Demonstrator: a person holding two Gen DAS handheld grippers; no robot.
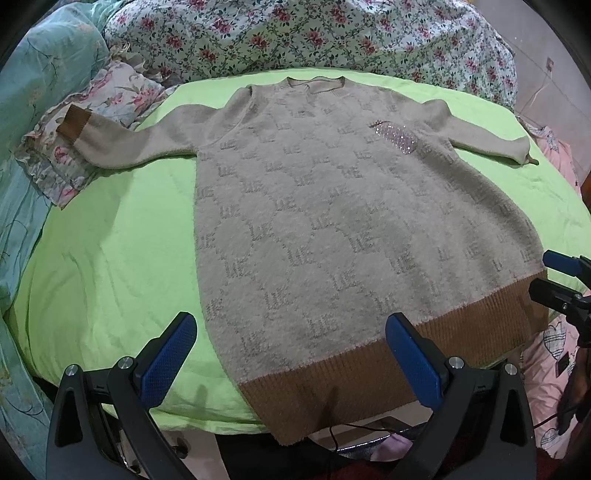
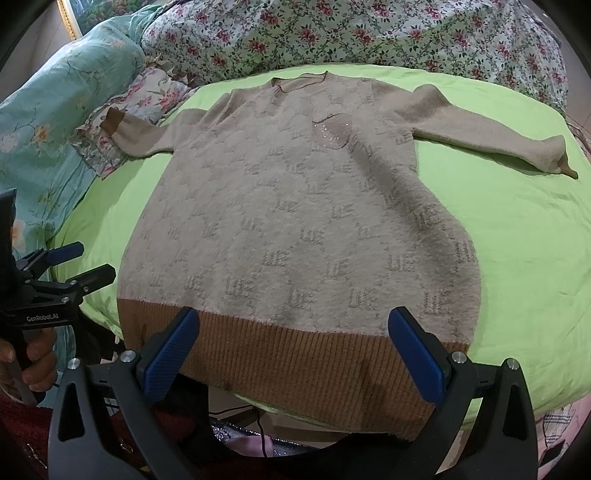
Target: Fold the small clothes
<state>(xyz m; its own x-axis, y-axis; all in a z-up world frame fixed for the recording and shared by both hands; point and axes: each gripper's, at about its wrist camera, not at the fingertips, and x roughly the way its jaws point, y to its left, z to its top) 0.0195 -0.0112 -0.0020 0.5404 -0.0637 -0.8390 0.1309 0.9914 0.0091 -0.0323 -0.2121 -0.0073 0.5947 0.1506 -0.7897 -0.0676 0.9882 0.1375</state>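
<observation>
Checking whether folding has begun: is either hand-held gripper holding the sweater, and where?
Nothing is held. Left hand-held gripper and right hand-held gripper are open above the sweater hem.

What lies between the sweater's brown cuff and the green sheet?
A ruffled floral pillow lies under the brown cuff, beside the green sheet; the left wrist view shows it best.

Bed: lime-green sheet (image 1: 110,258) spread flat | far: floral quilt (image 1: 332,33) heaped along the edge | left: teal flowered duvet (image 1: 44,55) and a frilled floral pillow (image 1: 110,92) | right: pink bedding (image 1: 554,354) near the edge | far left, right wrist view: gilt frame (image 2: 70,18) against a wall
</observation>
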